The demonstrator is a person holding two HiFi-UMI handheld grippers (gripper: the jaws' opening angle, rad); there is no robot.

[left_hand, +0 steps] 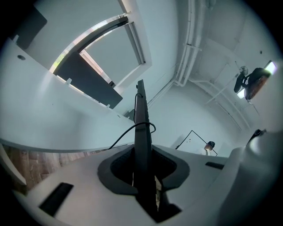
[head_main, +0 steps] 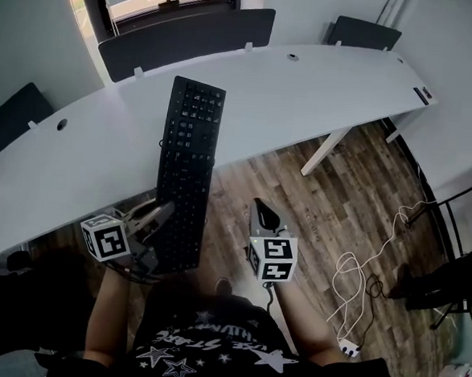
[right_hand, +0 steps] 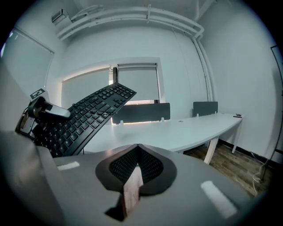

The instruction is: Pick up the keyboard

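— Above the near edge of the bench (head_main: 323,89), what hangs there?
— One black keyboard (head_main: 187,172), clear of the white top and tilted. Its far end is over the bench, its near end out over the wooden floor (head_main: 340,191).
— What holds it?
— The left tool (head_main: 163,215). Its two jaws clamp the keyboard's near left edge, and one thin black cable (left_hand: 126,132) loops beside it.
— And the second tool?
— The right tool (head_main: 259,205) has its jaws pressed together with nothing between them. It is just right of the keyboard, not touching it.
— Further out?
— Three dark screens (head_main: 186,31) stand along the bench's far edge, and one white cord (head_main: 339,275) lies on the floor.
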